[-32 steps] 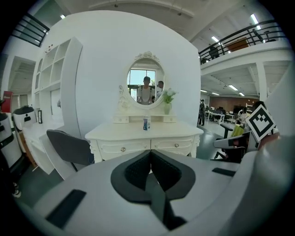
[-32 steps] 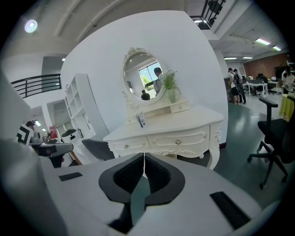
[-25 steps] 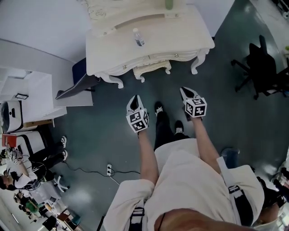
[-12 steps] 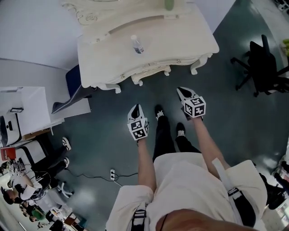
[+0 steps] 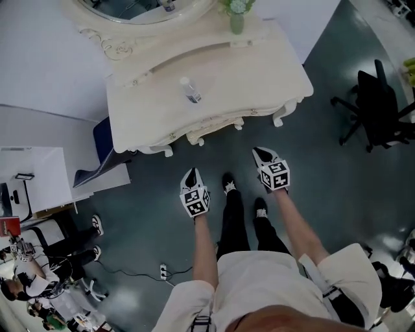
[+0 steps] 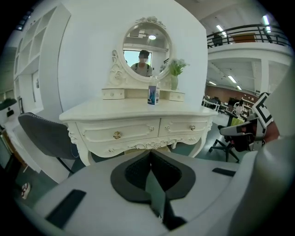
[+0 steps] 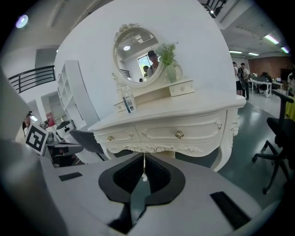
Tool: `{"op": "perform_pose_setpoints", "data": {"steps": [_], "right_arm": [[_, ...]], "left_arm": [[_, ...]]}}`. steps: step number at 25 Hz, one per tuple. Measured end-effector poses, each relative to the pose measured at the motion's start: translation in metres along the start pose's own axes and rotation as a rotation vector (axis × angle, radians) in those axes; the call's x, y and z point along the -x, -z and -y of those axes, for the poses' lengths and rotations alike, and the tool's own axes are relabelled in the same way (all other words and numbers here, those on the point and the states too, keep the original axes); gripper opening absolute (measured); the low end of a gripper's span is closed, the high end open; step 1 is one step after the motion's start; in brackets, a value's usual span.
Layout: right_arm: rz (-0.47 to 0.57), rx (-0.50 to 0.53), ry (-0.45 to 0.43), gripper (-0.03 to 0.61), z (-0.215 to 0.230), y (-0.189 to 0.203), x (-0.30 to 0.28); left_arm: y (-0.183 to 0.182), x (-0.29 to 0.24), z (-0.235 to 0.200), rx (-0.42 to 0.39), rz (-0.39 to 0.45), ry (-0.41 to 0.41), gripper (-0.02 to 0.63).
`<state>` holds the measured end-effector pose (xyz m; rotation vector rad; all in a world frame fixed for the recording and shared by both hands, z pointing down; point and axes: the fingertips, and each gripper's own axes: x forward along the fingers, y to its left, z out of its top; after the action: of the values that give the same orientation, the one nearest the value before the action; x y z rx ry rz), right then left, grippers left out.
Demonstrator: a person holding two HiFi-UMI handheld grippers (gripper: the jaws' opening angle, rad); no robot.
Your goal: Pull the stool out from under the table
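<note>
The cream dressing table (image 5: 246,71) stands ahead of me against the white wall. The matching stool (image 5: 217,130) is tucked beneath it, with only its carved front edge and two legs showing. A sliver of the stool (image 6: 131,151) shows under the table apron in the left gripper view, and another sliver of the stool (image 7: 171,154) in the right gripper view. My left gripper (image 5: 192,174) and right gripper (image 5: 260,154) hover over the dark floor, a short way from the table front. Both point at it. Both are shut and hold nothing.
A water bottle (image 5: 189,89) and a vase of greenery (image 5: 237,19) stand on the tabletop below an oval mirror (image 5: 142,6). A grey chair (image 5: 97,152) stands left of the table, a black office chair (image 5: 379,104) to the right. A power strip (image 5: 162,271) lies behind me.
The head view has shifted, so the table sits lower in frame and the mirror and vase now show. Both grippers stay shut, still about the same distance from the table front.
</note>
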<state>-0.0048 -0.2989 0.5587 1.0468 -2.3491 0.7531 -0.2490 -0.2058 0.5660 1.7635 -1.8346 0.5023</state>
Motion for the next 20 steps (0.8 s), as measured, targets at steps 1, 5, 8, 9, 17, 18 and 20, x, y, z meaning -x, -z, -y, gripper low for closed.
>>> {"op": "perform_pose_setpoints", "data": {"steps": [1,5,8,9,17,18,20], "right_arm": [[0.0,0.001,0.004,0.046,0.005,0.002,0.002],[0.012,0.016,0.006,0.046,0.024,0.007,-0.001],[0.011,0.017,-0.003,0.046,0.034,0.029,-0.006],[0.013,0.012,-0.005,0.046,0.038,0.036,-0.01],[0.0,0.039,-0.015,0.046,0.069,0.097,-0.071],[-0.009,0.05,-0.017,0.046,0.072,0.105,-0.077],[-0.018,0.06,-0.014,0.046,0.077,0.116,-0.089]], "left_arm": [[-0.003,-0.001,-0.001,-0.002,0.007,-0.007,0.015],[-0.003,-0.02,-0.001,-0.022,0.043,-0.026,0.015],[0.017,-0.033,0.01,-0.037,0.044,-0.021,0.015],[0.023,-0.04,0.012,-0.046,0.04,-0.015,0.015],[0.088,-0.11,0.013,-0.096,0.007,0.04,0.015],[0.094,-0.115,0.009,-0.099,0.004,0.039,0.015],[0.102,-0.124,0.002,-0.102,0.003,0.038,0.015]]}}
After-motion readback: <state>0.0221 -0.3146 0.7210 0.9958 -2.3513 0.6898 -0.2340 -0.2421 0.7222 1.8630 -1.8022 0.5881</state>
